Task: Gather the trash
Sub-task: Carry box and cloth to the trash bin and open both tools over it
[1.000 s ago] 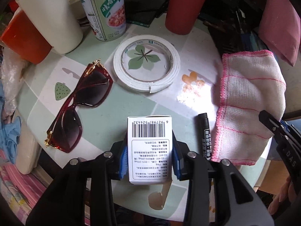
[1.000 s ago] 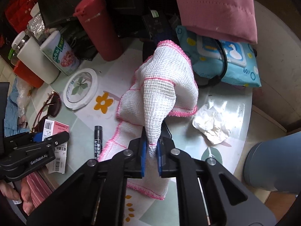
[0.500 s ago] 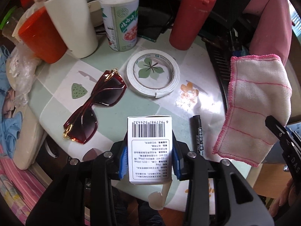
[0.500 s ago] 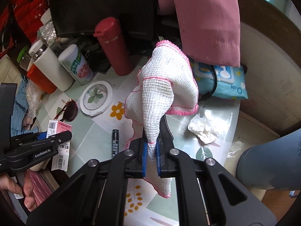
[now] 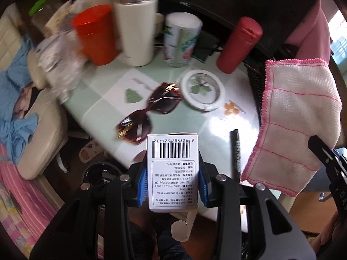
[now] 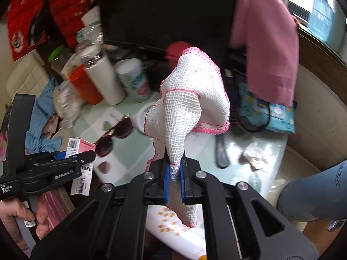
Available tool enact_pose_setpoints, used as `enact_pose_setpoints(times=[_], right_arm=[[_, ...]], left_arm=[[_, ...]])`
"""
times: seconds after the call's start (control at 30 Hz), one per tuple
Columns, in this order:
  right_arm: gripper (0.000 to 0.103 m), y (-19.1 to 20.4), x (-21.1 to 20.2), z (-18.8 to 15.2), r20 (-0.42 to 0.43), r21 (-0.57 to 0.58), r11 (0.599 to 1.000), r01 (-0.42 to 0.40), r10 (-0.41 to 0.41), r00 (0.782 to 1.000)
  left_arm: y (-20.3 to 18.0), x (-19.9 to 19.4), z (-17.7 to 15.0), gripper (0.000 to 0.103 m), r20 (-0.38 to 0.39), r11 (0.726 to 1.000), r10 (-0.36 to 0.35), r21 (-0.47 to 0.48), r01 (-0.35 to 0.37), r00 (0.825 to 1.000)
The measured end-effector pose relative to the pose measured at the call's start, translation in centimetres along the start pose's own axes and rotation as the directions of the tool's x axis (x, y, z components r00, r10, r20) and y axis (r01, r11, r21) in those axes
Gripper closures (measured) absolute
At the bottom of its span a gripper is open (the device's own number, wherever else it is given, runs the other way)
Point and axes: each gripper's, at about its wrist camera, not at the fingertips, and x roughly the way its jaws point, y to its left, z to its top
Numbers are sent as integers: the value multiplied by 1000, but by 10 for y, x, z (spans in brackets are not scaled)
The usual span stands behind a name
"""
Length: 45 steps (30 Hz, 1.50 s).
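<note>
My left gripper (image 5: 172,179) is shut on a small white carton (image 5: 172,171) with a barcode, held up above the table's near edge; it also shows in the right wrist view (image 6: 79,149). My right gripper (image 6: 174,178) is shut on a white cloth with pink edging (image 6: 190,99), lifted off the table; the cloth hangs at the right of the left wrist view (image 5: 297,117). A crumpled white tissue (image 6: 256,156) lies on the glass table (image 6: 128,164) at the right.
On the table are dark red sunglasses (image 5: 149,112), a tape roll (image 5: 201,90), a black marker (image 5: 236,153), a red bottle (image 5: 238,45), a white tin (image 5: 181,41), a white flask (image 5: 136,26) and an orange cup (image 5: 95,34). A grey bin (image 6: 314,192) stands at the right.
Both grippers have risen and pulled back from the table, carrying the carton and the cloth. The cloth now hangs fully free of the table.
</note>
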Motion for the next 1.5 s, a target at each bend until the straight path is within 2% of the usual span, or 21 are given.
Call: enact_pose_setpoints(times=[0.23, 0.4, 0.63, 0.73, 0.93, 1.07, 1.23, 1.37, 1.5], right_arm=[[95, 81, -10, -22, -10, -99, 992, -74, 73, 997], [95, 142, -6, -54, -51, -170, 977, -131, 124, 991], [95, 228, 36, -113, -150, -283, 934, -217, 180, 972], [95, 261, 74, -143, -206, -324, 911, -255, 196, 959], [95, 301, 162, -194, -274, -401, 866, -299, 199, 941], [95, 321, 240, -231, -307, -444, 838, -316, 189, 933], [95, 332, 336, -282, -344, -494, 805, -328, 165, 924], [95, 334, 396, -317, -369, -518, 788, -333, 145, 918], [95, 339, 439, -343, -391, -529, 777, -341, 133, 911]], left_arm=[[70, -21, -42, 66, 8, 995, 33, -94, -32, 999], [135, -22, -90, 66, -12, 981, 67, -183, -68, 998], [223, 1, -155, 66, -51, 950, 120, -284, -130, 991], [254, 25, -177, 66, -70, 938, 145, -306, -160, 987], [315, 106, -215, 66, -93, 904, 161, -386, -184, 983], [349, 187, -242, 66, -111, 885, 163, -422, -195, 980], [373, 280, -266, 66, -127, 878, 154, -438, -195, 980], [388, 341, -288, 66, -147, 872, 154, -445, -204, 977], [398, 386, -303, 65, -169, 873, 146, -441, -207, 975]])
